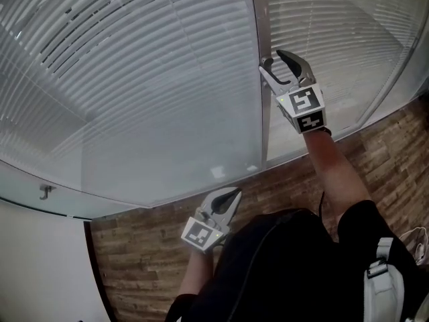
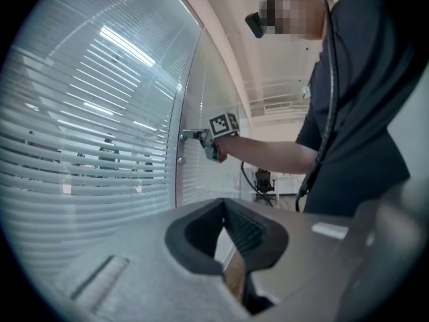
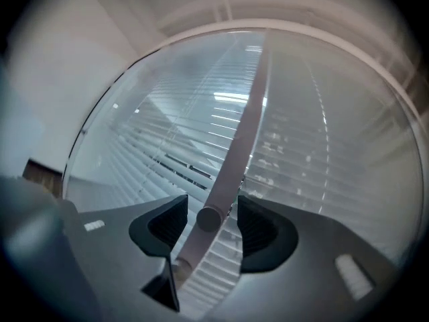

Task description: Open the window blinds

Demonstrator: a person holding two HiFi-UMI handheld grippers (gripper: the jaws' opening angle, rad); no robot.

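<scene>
White slatted blinds (image 1: 134, 79) hang behind curved glass panes on both sides of a grey metal post (image 1: 260, 19). A small round knob (image 3: 208, 218) sticks out from that post (image 3: 244, 133). My right gripper (image 3: 211, 220) is open, and the knob sits between its dark pads (image 3: 167, 223) with a gap on each side. In the head view the right gripper (image 1: 275, 60) reaches up to the post. The left gripper (image 1: 226, 198) hangs lower, close to my body, shut and empty. In the left gripper view its jaws (image 2: 226, 213) point along the glass towards the right gripper (image 2: 194, 135).
Wood-patterned floor (image 1: 147, 260) runs along the foot of the glass. A white wall (image 1: 40, 267) stands at the left, with a small metal bracket (image 1: 45, 191) by the glass edge. An office chair (image 2: 263, 180) stands far off down the room.
</scene>
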